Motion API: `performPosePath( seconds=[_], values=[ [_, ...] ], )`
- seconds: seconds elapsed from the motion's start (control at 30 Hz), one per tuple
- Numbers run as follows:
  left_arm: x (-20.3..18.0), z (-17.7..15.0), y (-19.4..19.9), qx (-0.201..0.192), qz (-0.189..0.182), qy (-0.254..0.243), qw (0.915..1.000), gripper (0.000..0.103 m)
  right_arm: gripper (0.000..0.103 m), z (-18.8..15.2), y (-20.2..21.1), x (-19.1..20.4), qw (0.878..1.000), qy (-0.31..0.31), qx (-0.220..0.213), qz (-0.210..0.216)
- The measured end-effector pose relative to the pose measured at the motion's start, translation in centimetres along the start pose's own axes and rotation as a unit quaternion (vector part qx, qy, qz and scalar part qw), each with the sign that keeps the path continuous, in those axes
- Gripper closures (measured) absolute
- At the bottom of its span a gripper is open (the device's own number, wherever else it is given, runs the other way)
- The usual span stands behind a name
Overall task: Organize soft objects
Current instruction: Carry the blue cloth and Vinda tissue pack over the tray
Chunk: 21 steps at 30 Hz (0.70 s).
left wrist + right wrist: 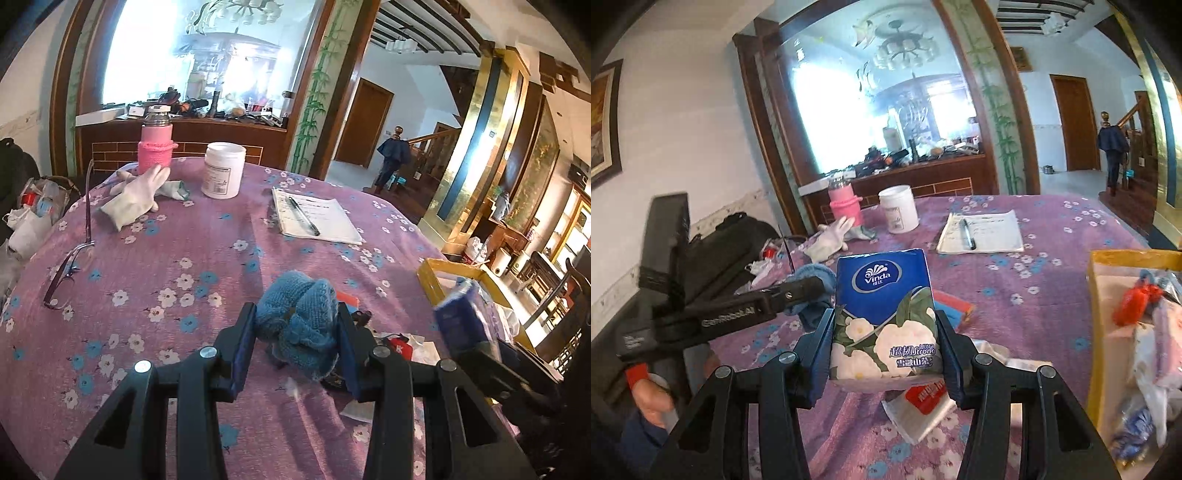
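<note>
Left tongs (295, 332) clamped on a blue knitted woollen bundle (301, 317) above the purple floral tabletop (184, 240). Right tongs (884, 347) gripping a blue Vinda tissue pack (884, 314) (upright), left of the yellow-rimmed box (1108, 295).

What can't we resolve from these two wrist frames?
- Yellow box contents: right wrist view, cut off by the frame edge and blurred.
- Blue knit item: left wrist view, bunched between the left gripper fingers, so its type is unclear.
- Notepad writing: both views, too small.
- Tissue pack underside: hidden in the right gripper.
</note>
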<state>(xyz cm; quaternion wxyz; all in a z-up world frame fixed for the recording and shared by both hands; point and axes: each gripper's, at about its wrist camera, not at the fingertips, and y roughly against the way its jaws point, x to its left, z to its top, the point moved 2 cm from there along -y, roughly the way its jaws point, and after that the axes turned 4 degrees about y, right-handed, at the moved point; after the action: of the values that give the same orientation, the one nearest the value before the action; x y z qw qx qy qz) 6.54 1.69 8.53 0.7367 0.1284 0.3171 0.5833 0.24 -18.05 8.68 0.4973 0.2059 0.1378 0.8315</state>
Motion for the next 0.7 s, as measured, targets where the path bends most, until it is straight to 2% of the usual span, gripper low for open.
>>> performPosePath(
  seconds=[0.17,0.4,0.7],
  values=[
    [-0.5,-0.3,-0.1,-0.002,-0.010,-0.011,0.9999,0.063,0.048,-0.8,1.9,-0.5,1.000,-0.011,0.003,-0.004],
    [-2.2,-1.0,-0.3,0.017,-0.036,-0.020,0.9990,0.063,0.048,-1.0,5.5,-2.0,0.999,-0.024,-0.014,-0.020],
    [-6.1,-1.0,1.9,0.008,-0.047,-0.050,0.9976,0.063,0.048,-0.9,9.3,-4.3,0.998,-0.049,-0.040,-0.030]
  ],
)
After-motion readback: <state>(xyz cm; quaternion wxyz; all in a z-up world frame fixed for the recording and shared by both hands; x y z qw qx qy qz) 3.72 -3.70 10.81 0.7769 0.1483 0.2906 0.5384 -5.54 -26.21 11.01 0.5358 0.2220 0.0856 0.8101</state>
